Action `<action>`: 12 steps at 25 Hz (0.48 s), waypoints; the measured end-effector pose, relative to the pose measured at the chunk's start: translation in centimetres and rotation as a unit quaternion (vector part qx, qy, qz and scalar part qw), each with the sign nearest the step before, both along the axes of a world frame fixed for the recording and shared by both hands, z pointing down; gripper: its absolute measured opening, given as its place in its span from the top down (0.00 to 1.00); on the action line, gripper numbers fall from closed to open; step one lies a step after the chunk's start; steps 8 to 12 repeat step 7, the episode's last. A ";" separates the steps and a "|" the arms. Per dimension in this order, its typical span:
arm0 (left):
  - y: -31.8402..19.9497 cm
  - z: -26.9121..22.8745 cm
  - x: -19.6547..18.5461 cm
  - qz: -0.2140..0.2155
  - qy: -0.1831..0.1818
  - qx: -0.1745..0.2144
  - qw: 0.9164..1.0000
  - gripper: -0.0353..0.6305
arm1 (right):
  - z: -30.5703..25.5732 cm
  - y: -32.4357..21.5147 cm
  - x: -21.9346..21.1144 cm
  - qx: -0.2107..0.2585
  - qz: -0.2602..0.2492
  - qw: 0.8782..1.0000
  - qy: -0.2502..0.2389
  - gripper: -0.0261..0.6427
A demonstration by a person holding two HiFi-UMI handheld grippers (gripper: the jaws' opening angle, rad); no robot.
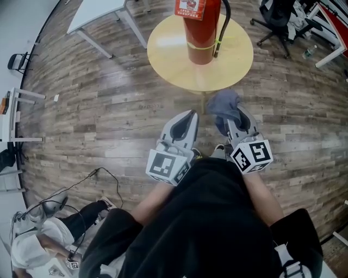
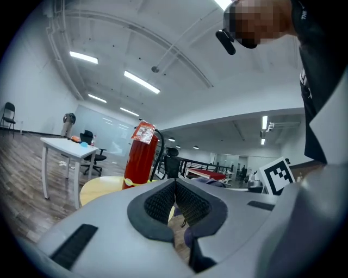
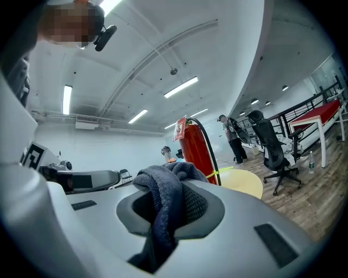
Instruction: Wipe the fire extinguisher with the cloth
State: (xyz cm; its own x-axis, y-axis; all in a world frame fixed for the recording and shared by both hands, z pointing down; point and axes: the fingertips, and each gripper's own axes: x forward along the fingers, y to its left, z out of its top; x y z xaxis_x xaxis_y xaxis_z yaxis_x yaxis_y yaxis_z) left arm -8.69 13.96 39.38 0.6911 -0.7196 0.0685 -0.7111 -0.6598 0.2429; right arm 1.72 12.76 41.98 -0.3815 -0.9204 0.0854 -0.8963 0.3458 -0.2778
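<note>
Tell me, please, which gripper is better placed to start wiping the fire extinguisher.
Right: the right gripper is shut on the cloth, facing the fire extinguisher. The left gripper is shut and empty.

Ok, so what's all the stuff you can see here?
fire extinguisher: one, red, standing on the round table
round table: one, yellow, ahead of the person
cloth: one, grey-blue, bunched in the right tool
side table: one, white, far left
office chair: one, black, far right
floor: one, brown wood planks, under everything
left tool: one, grey, shut with nothing in it
right tool: one, grey, shut on the cloth
</note>
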 end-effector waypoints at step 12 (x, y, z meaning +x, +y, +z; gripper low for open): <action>-0.2 0.2 -0.8 0.011 -0.004 0.004 1.000 0.91 | 0.6 0.0 -1.5 -0.002 -0.006 1.000 0.001 0.87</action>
